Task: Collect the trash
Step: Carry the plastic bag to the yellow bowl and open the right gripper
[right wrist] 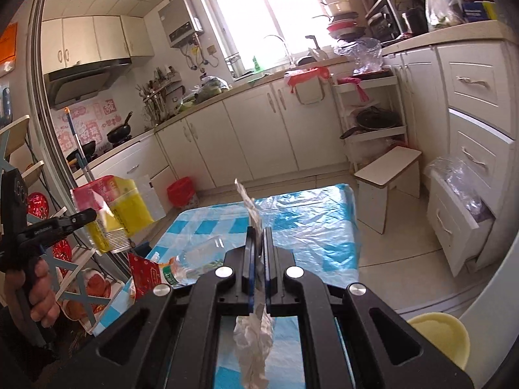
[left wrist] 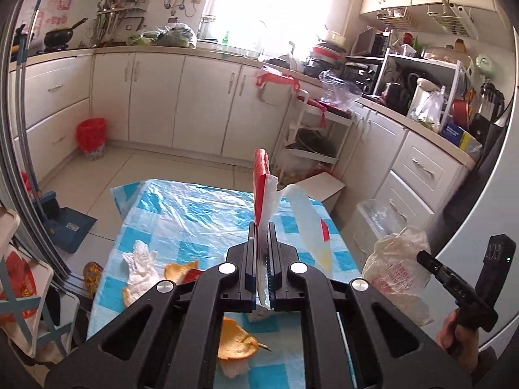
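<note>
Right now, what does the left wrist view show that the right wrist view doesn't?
Left wrist only: orange peels and a crumpled tissue on the table, plus the right gripper from the side.
Right wrist only: a crushed plastic bottle and a yellow bowl.
Both: the blue checked tablecloth, the red bin, and each gripper shut on trash.

the desk (left wrist: 201, 214) wears a blue-and-white checked plastic cover, glossy and wrinkled. on it lie a crumpled tissue (left wrist: 140, 267), orange peels (left wrist: 180, 270), one more peel (left wrist: 235, 342) at the near edge touching a white scrap, and a red packet (right wrist: 144, 274) beside a crushed clear bottle (right wrist: 191, 264). the desk's far half (right wrist: 308, 220) is bare cover.
</note>
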The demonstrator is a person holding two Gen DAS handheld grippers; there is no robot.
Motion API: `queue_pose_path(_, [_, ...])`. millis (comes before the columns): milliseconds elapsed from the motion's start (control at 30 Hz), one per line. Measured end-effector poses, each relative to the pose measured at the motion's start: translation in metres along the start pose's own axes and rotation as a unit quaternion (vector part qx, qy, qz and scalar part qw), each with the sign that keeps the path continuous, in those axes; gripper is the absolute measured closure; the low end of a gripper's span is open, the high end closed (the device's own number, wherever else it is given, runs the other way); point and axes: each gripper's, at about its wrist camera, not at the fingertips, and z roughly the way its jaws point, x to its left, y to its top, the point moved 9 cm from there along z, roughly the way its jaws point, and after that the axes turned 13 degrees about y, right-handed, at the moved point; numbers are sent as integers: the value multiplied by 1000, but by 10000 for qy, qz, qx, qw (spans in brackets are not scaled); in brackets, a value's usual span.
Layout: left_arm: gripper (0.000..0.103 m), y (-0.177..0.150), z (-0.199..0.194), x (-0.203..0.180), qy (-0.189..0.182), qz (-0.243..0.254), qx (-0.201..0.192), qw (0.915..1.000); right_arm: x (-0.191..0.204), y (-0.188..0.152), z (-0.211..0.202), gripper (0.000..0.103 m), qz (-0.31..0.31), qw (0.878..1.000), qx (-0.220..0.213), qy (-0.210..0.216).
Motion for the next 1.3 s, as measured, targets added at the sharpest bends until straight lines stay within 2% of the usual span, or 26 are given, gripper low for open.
queue_pose_path(133, [98,-15,-15,-41,-558,52,150,9983,-29,-9,-35,98,187,9985,-48,-508])
queue_pose_path(333, [98,-40,-21,-98,-1094,224,372,9931,-74,-25,-73,98,509,9920,-33,-1151])
queue_pose_path(500, [98,-68,-10,-144,-1447,393,734,9860,-114,-47,-74,98,911,9827,318,-1581])
queue_pose_path(633, [98,-90,4,-181,-1671,546,1006,9793,-147,-65,-70,98,1353,9687,629,-1984])
queue_pose_path(867, [98,-128,25,-240,-1859,922,1370,9686,-188,-90,-68,97,1947,9468,1029,-2346])
queue_pose_path(900, [98,-134,28,-247,-1873,966,1431,9670,-192,-90,-67,95,2035,9441,1068,-2362])
queue_pose_path(933, [98,-140,32,-254,-1881,1008,1490,9655,-196,-93,-69,84,2119,9415,1061,-2395])
queue_pose_path(967, [98,-148,36,-260,-1888,1053,1563,9638,-198,-94,-73,66,2189,9391,1034,-2438])
queue_pose_path(1000, [98,-155,40,-264,-1894,1088,1632,9621,-199,-92,-76,61,2220,9385,949,-2468])
queue_pose_path(1100, [98,-177,51,-281,-1896,1205,1843,9569,-196,-81,-87,58,2187,9421,632,-2462])
queue_pose_path(1300, [98,-213,74,-323,-1943,1397,2246,9446,-178,-45,-116,42,1663,9504,-340,-2606])
